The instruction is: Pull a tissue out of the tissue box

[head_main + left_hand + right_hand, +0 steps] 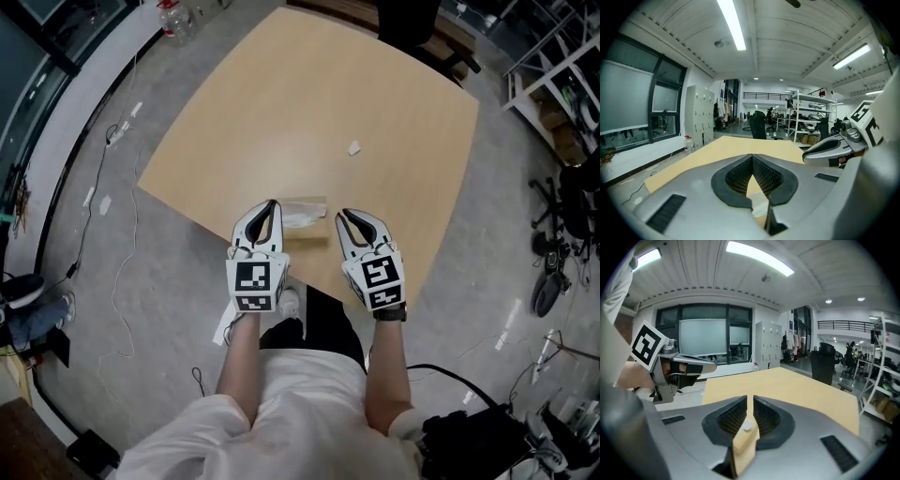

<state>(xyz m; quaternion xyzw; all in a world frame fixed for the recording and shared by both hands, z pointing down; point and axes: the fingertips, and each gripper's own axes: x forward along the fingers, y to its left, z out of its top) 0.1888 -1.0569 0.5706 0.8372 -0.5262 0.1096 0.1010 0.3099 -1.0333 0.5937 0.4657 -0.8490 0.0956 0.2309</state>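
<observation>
— Left gripper (pixel 273 203), grey shell, black ribbed pads, marker cube on top: state?
— Tips meet and the jaws close to a point. Nothing caught between them, only table showing through the gap behind the tips.
— Right gripper (pixel 344 215), same build?
— Jaws a narrow slit apart, pads parallel, nothing between them, holding nothing.
— Task item?
— Pale flat tissue box (pixel 306 210) lies on the light wooden table (pixel 309 103) by its near edge. It's between the two gripper tips, just beside the left one; can't tell if they touch. White tissue shows at its left end.
— Gripper placement?
— Side by side over the near table edge, both pointing across the table, tilted slightly down.
— Anything else?
— Small white scrap (pixel 353 147) on the table beyond the right gripper, well apart from the box. Black office chair (pixel 409 23) at the far side. Clear plastic bottle (pixel 174 17) off the table, far left.
</observation>
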